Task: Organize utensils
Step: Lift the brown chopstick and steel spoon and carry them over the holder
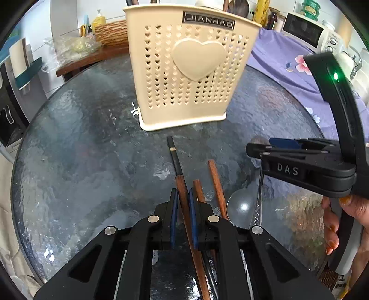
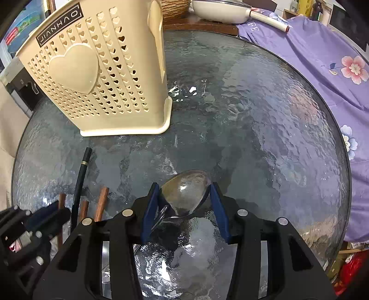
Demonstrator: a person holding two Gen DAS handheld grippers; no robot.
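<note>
A cream perforated utensil holder (image 1: 184,76) with a raised heart stands on the round glass table (image 1: 80,150); it also shows in the right wrist view (image 2: 96,76). My left gripper (image 1: 183,196) is shut on a brown wooden chopstick (image 1: 184,207). Two more brown chopsticks (image 1: 216,184) and a black chopstick (image 1: 174,157) lie beside it. My right gripper (image 2: 184,191) is shut on the bowl of a metal spoon (image 2: 184,191), just above the glass. The right gripper (image 1: 256,147) shows from the side in the left wrist view, above a second spoon (image 1: 242,207).
A purple flowered cloth (image 2: 322,57) covers the right table edge. A white pan (image 2: 221,11) and a wicker basket (image 1: 113,32) sit on a wooden shelf behind. A white microwave (image 1: 311,32) stands at the back right.
</note>
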